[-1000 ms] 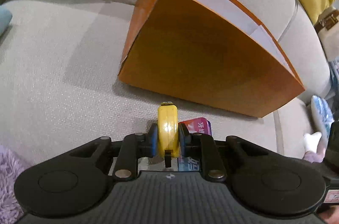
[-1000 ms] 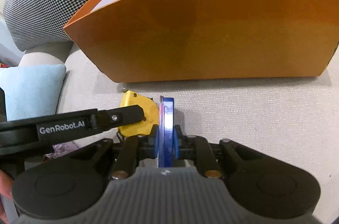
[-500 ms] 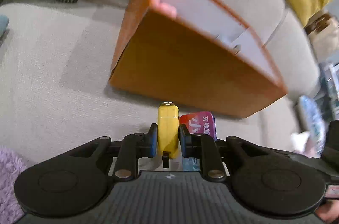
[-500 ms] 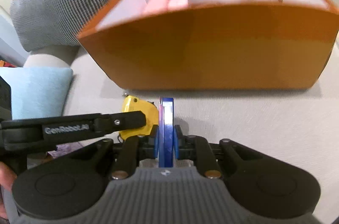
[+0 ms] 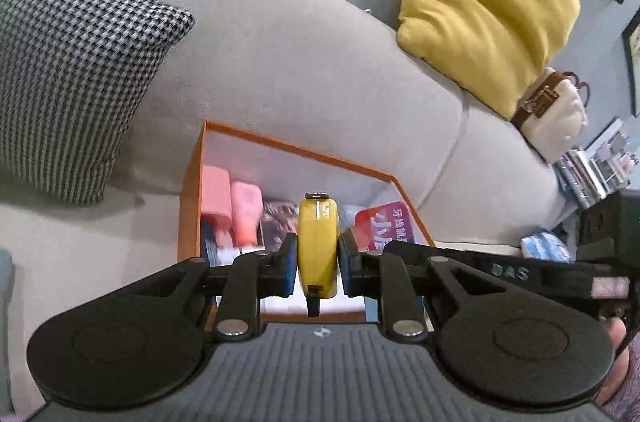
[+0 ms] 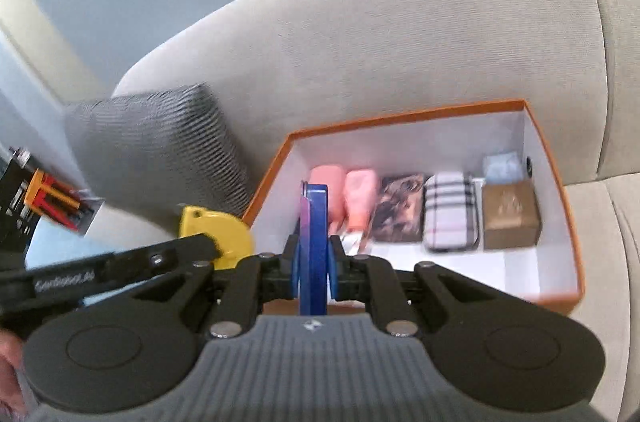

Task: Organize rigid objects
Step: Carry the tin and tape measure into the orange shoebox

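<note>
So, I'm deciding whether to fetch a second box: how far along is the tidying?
Well along. Done: the orange box already holds a row of items along its back wall. In hand: the left gripper clamps a yellow tape measure, the right gripper a flat blue packet, both at the box. Left: dropping those two in; bare floor remains.

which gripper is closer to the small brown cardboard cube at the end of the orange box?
Right. The right gripper, shut on a flat blue case, sits over the orange box holding the brown cube. The left gripper, gripping a yellow tape measure, is farther off.
</note>
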`<state>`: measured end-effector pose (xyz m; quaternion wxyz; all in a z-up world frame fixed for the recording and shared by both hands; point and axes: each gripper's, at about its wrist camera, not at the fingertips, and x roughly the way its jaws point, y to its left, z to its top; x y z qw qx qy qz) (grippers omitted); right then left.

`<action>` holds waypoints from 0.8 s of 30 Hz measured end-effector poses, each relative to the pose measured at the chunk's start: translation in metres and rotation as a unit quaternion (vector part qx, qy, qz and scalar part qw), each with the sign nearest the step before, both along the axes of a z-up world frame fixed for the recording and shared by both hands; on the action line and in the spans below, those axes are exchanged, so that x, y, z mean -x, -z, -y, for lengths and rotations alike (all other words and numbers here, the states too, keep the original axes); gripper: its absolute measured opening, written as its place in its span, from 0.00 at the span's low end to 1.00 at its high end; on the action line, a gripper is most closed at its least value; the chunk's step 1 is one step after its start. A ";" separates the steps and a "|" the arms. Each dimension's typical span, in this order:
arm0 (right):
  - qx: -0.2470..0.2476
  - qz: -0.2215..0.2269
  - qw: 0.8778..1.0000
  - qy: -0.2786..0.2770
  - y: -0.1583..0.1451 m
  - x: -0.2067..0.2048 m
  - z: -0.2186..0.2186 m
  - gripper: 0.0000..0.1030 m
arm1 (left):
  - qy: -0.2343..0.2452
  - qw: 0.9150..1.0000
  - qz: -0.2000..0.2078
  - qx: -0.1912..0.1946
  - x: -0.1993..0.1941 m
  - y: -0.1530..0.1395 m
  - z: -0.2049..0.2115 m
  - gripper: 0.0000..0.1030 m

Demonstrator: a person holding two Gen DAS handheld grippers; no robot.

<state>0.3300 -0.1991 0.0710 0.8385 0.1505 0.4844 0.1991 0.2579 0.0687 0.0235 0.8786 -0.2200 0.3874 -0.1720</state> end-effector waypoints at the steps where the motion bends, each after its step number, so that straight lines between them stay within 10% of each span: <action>1: 0.007 -0.012 1.000 0.004 0.006 -0.011 -0.001 0.14 | 0.003 1.000 -0.005 -0.006 -0.009 0.003 0.002 0.22; 11: 0.029 -0.148 0.988 0.009 0.093 -0.061 -0.017 0.13 | 0.026 0.998 -0.046 -0.035 -0.050 0.043 0.018 0.22; 24: 0.052 -0.211 0.976 -0.004 0.128 -0.067 -0.035 0.13 | 0.041 0.996 -0.051 -0.054 -0.068 0.065 0.023 0.22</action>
